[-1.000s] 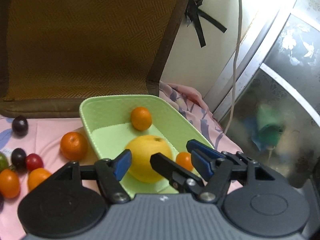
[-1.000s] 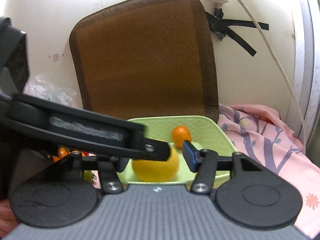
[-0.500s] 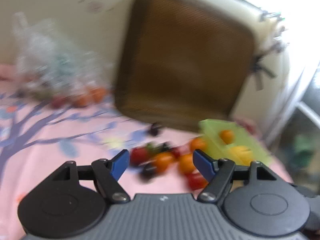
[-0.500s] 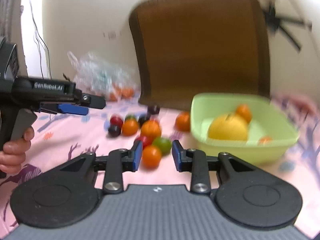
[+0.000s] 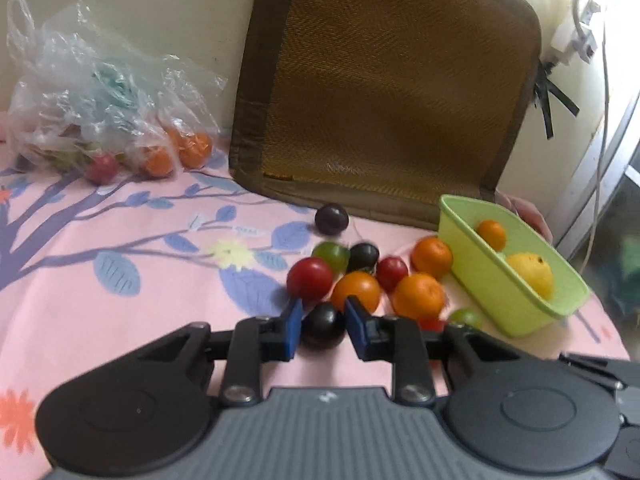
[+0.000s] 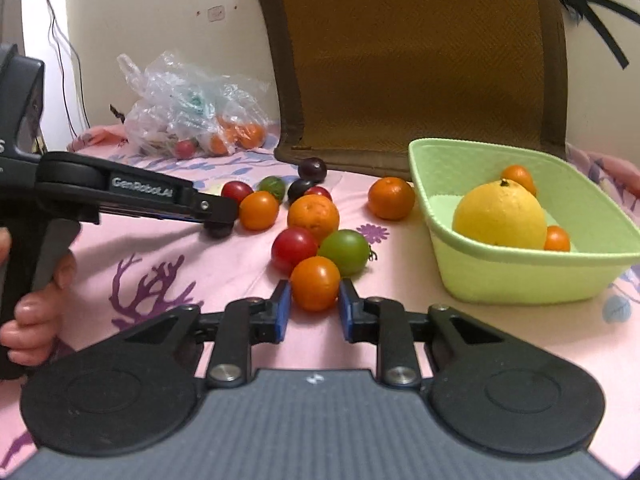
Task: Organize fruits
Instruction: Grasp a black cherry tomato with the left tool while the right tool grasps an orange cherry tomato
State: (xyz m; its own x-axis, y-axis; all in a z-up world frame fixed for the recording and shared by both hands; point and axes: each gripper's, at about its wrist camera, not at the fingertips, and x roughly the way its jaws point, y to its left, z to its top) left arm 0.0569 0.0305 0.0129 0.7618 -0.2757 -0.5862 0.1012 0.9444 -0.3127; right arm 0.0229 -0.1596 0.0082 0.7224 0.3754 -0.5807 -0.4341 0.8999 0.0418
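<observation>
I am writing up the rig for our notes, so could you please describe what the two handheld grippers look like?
Both match: a ribbed grey body, two round black discs, and black linkage arms with silver pivot screws ending in blue pads. See the left gripper and the right gripper. Seen from the side, the left one has a black pistol-style handle and white "GenRobot.AI" lettering. No cables or sleeves show.

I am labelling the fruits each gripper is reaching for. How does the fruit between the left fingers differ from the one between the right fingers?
The left gripper frames a dark plum; the right gripper frames an orange tomato. The plum is near black, the tomato bright orange. Both are round, lie on the pink cloth and sit between open fingers.
</observation>
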